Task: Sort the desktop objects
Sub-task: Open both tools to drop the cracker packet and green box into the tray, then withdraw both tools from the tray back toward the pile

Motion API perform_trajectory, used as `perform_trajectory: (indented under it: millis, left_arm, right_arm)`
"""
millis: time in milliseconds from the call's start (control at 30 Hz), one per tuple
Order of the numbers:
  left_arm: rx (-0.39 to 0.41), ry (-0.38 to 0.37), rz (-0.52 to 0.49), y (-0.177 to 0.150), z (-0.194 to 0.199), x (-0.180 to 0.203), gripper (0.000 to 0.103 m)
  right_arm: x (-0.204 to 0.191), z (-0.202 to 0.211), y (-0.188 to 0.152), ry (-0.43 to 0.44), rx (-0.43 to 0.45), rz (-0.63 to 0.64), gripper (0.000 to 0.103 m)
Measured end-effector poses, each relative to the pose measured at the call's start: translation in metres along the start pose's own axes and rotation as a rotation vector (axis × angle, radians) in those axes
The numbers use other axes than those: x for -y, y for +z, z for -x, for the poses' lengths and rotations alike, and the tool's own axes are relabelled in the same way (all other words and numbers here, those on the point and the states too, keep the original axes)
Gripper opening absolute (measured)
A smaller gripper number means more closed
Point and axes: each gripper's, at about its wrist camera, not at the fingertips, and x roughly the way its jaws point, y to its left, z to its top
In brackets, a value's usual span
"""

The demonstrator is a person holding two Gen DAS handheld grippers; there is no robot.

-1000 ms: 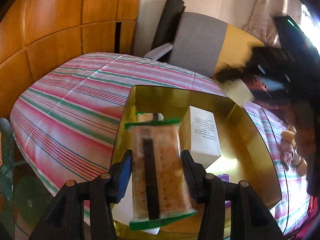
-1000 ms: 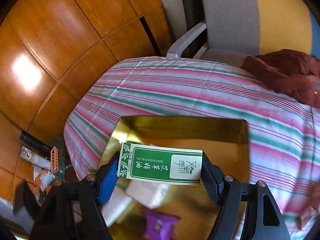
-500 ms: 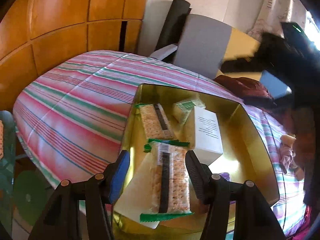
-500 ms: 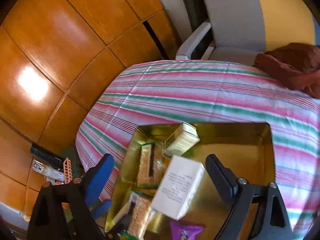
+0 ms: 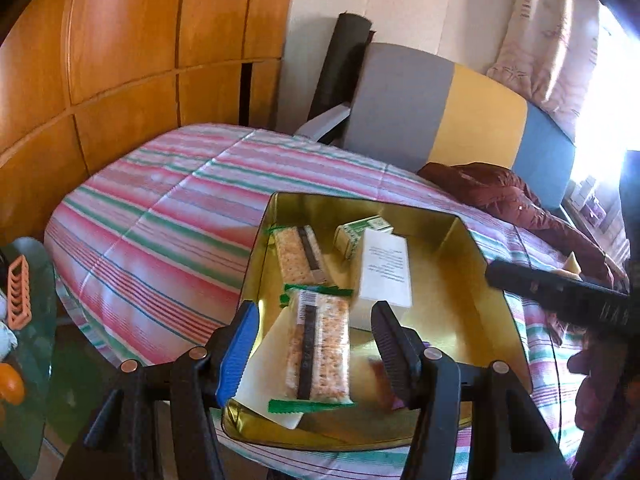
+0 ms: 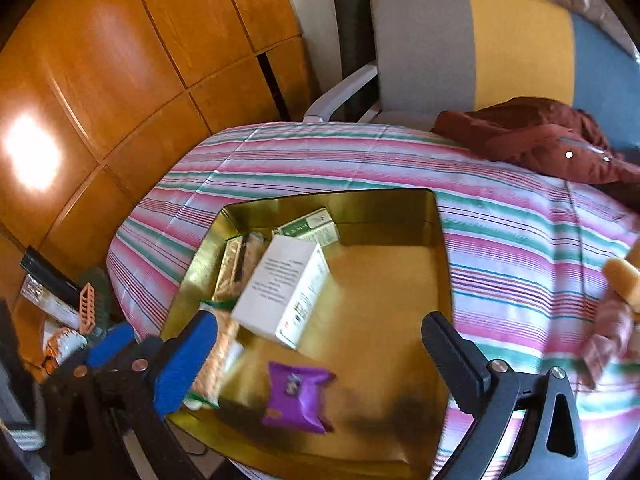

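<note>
A gold tray [image 5: 360,205] sits on the striped tablecloth. My left gripper [image 5: 316,342] hovers open over its near end; a cracker pack [image 5: 320,364] lies in the tray below the jaws, untouched by the pads. A second cracker pack [image 5: 298,254], a green box [image 5: 360,234] and a white box [image 5: 386,268] lie further in. My right gripper [image 6: 318,322] hangs above the tray [image 6: 340,200] with its jaws opening wide and nothing between them. Below it are the white box [image 6: 284,292], the green box [image 6: 310,226] and a purple packet [image 6: 296,396].
The striped tablecloth [image 5: 160,208] covers a round table. A grey, yellow and blue chair [image 5: 440,112] stands behind it, with a dark red jacket [image 6: 540,140] on the far right of the table. Wooden panels [image 6: 120,80] line the left. A small cluttered side table [image 5: 24,300] stands low at left.
The left gripper let go of the cracker pack, which now lies in the tray, and lifted away. The right gripper dropped the green box into the tray's far end, spread wide and shifted right.
</note>
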Motion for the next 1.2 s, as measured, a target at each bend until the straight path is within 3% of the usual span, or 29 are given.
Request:
perform_trajectory:
  millis: [267,467,767,1200]
  left_arm:
    - [0.023,-0.018,-0.07,-0.003,0.014,0.027,0.06]
    - [0.037,-0.031,-0.119,-0.008,0.022,0.045,0.06]
    - [0.037,-0.066,-0.21,-0.013,0.027,0.075,0.06]
    - [-0.029,-0.226,-0.337,-0.029,0.018,0.132,0.06]
  right_arm:
    - [0.003,0.028,-0.031,-0.116,0.059,0.095,0.103]
    - [0.021,0.041,-0.047,-0.174,0.066,0.092,0.103]
    - [0.075,0.056,-0.062,-0.278,0.045,0.013,0.103]
    - [0.189,0.085,-0.076,-0.375,-0.035,-0.212,0.103]
